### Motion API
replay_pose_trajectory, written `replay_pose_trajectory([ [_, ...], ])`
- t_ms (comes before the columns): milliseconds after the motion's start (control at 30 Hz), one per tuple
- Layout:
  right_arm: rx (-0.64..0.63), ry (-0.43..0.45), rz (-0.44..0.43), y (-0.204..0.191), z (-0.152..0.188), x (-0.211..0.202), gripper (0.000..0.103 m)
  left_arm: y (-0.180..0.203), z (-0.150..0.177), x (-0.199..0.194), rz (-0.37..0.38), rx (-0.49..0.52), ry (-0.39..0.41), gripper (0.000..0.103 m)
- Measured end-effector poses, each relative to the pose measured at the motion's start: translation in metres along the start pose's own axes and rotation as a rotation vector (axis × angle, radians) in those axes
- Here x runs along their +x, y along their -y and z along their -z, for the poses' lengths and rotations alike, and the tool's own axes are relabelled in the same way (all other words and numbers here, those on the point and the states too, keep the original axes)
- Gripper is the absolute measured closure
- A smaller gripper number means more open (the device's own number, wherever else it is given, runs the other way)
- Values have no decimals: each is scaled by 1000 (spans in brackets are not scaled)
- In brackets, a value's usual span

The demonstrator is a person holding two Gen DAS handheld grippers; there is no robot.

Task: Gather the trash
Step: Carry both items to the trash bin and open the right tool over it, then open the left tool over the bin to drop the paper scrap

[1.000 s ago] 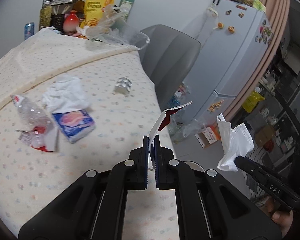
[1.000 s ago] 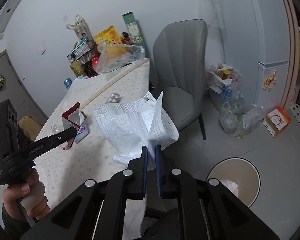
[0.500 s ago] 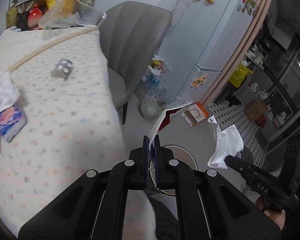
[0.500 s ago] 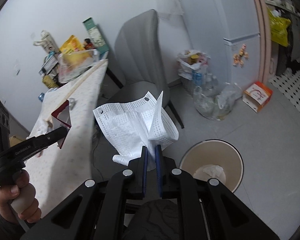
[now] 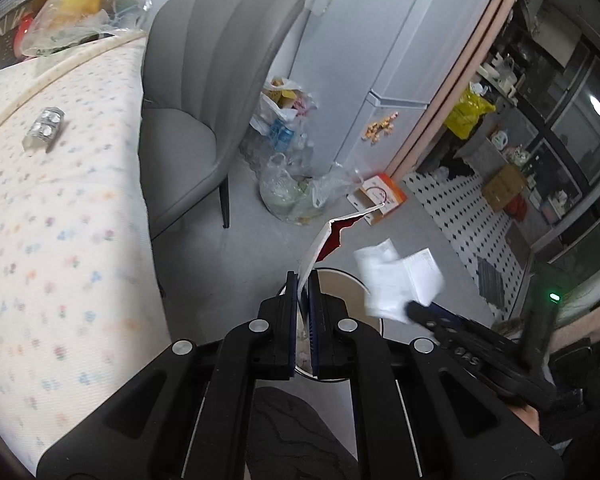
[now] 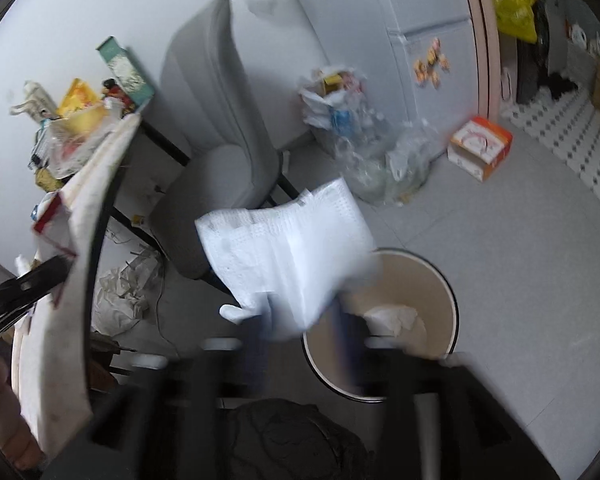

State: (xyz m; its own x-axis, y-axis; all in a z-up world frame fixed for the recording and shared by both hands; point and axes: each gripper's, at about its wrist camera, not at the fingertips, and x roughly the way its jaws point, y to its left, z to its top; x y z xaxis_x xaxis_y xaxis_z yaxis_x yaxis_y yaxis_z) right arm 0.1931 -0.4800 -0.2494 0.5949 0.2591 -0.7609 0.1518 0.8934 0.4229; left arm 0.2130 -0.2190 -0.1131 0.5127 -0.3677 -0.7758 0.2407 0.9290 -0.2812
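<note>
My left gripper [image 5: 303, 292] is shut on a torn red-and-white wrapper [image 5: 332, 236], which stands up from the pads. It hangs over the near rim of a round beige trash bin [image 5: 354, 278] on the floor. My right gripper [image 6: 304, 320] is blurred and its jaws are opening. A white perforated face mask [image 6: 284, 248] hangs with its lower end loose between the spread fingers [image 6: 265, 320], just left of the bin [image 6: 444, 280]. A crumpled tissue [image 6: 392, 316] lies inside the bin. In the left wrist view the mask [image 5: 396, 280] sits at the right gripper's tip [image 5: 418, 312].
A grey chair [image 5: 204, 92] stands between the floral-clothed table [image 5: 60, 220] and the bin. A blister pack [image 5: 46, 126] lies on the table. Plastic bags of bottles [image 6: 364, 144] and an orange box [image 6: 480, 146] sit by the fridge [image 5: 420, 32]. Crumpled paper [image 6: 124, 292] lies under the table.
Both grippers have swung off the table and down toward the bin on the floor. The right gripper's jaws have spread apart from the mask; the left still holds the wrapper.
</note>
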Motion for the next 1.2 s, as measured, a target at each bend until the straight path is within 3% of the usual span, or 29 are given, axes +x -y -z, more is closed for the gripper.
replay_pose_trajectory([
  [33, 13, -1, 2, 5, 1, 6, 32, 0, 1, 2, 0, 3, -5, 97],
  [233, 39, -13, 6, 20, 8, 8, 33, 7, 5, 11, -9, 27, -40, 97],
  [933, 140, 133, 33, 72, 11, -88, 33, 88, 7, 88, 79, 144, -183, 96],
  [1000, 152, 140, 39, 77, 12, -94, 32, 90, 6, 96, 95, 136, -204, 86],
  [1067, 157, 144, 43, 80, 13, -97, 32, 91, 4, 99, 112, 119, -203, 57],
  [1200, 159, 141, 40, 78, 13, -97, 32, 88, 5, 92, 120, 121, -175, 48],
])
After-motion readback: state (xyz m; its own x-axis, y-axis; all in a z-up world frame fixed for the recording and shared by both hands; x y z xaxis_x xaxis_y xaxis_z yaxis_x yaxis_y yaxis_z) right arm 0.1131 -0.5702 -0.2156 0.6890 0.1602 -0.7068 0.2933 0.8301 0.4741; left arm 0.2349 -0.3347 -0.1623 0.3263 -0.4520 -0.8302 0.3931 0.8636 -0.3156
